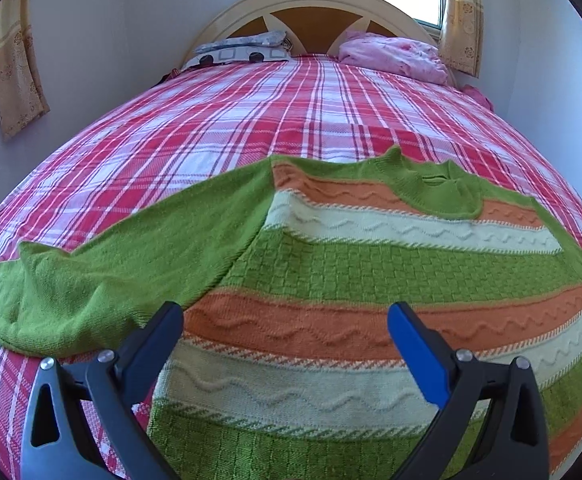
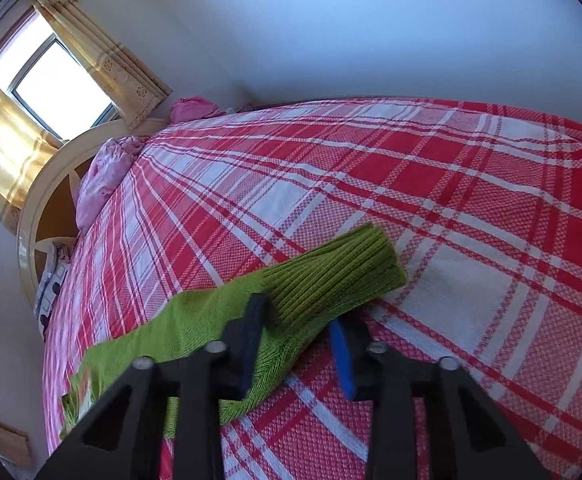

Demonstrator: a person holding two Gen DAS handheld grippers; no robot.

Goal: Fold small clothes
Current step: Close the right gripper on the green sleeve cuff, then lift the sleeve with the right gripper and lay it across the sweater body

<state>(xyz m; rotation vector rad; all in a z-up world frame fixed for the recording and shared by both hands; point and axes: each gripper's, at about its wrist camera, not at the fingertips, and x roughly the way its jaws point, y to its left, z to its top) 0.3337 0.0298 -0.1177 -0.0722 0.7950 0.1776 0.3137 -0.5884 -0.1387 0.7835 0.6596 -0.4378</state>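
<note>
A small knitted sweater point(image 1: 371, 264) with green, orange and cream stripes lies flat on the bed, collar toward the headboard. Its left green sleeve point(image 1: 103, 276) is spread out to the left. My left gripper point(image 1: 285, 320) is open and empty, hovering over the sweater's lower body. In the right wrist view, the sweater's right sleeve point(image 2: 211, 328) lies on the bedspread with its ribbed cuff point(image 2: 335, 276) pointing away. My right gripper point(image 2: 297, 320) has its jaws on either side of the sleeve just behind the cuff, partly closed around it.
The bed has a red and white plaid bedspread point(image 1: 251, 120), also in the right wrist view point(image 2: 451, 200). A patterned pillow point(image 1: 243, 50) and a pink bundle point(image 1: 391, 56) lie by the headboard point(image 1: 311, 4). Walls and curtained windows surround the bed.
</note>
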